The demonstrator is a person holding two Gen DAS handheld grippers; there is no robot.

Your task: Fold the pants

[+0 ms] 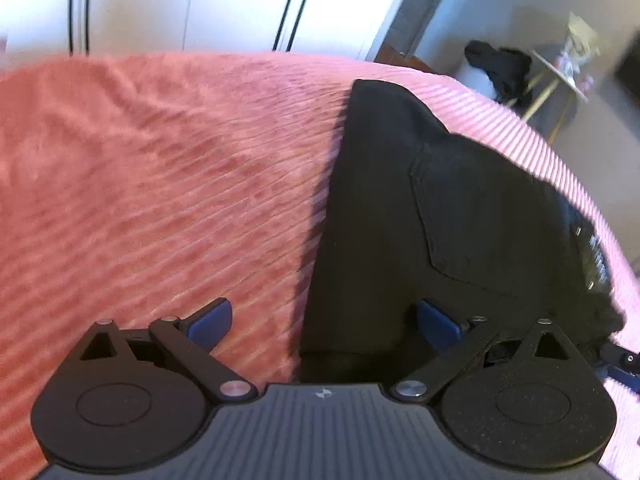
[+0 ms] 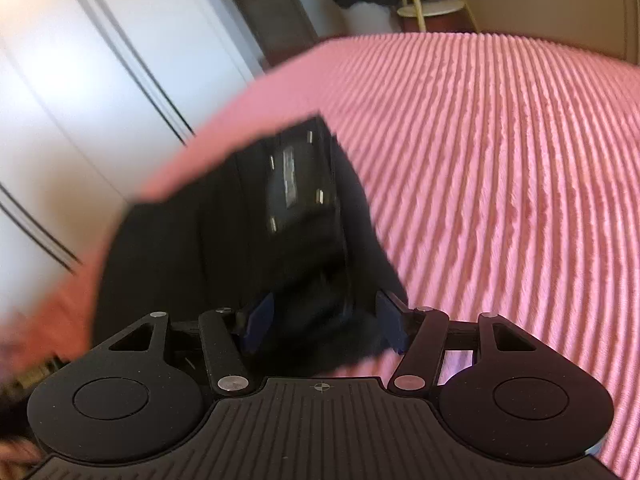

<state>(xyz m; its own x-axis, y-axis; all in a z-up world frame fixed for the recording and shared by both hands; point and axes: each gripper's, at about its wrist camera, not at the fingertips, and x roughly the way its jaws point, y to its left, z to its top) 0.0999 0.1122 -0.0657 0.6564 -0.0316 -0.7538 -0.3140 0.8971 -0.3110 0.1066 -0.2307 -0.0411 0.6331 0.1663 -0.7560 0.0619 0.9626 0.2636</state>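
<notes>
- Left wrist view: the left gripper (image 1: 324,322) hangs low over a bed covered with a pink ribbed blanket (image 1: 160,168), its blue-padded fingers (image 1: 210,322) spread wide with nothing between them.
- The black pants (image 1: 420,220) lie folded on the blanket, right of the middle of this view, running from just under the gripper away toward the far edge of the bed.
- One finger sits over bare blanket; the other is over the near end of the pants. Whether it touches the cloth I cannot tell.
- A back pocket (image 1: 472,216) faces up, and the waistband with its label (image 1: 598,264) lies along the right-hand edge of the pants.
- A corner of the other gripper (image 1: 618,358) peeks in at the right edge, near the waistband.
- Behind the bed stand white cupboard doors (image 1: 200,4); on the floor to the right is a small stand with a dark bundle (image 1: 500,64) beside it.
- Right wrist view: the right gripper (image 2: 324,322) is parted, its fingers (image 2: 258,326) on either side of a thick bunched part of the pants (image 2: 224,232), not pressed onto it.
- The picture is blurred; the waistband label (image 2: 292,176) and small metal rivets show on the pants.
- The pink blanket (image 2: 500,168) stretches off to the right, bare of clothing.
</notes>
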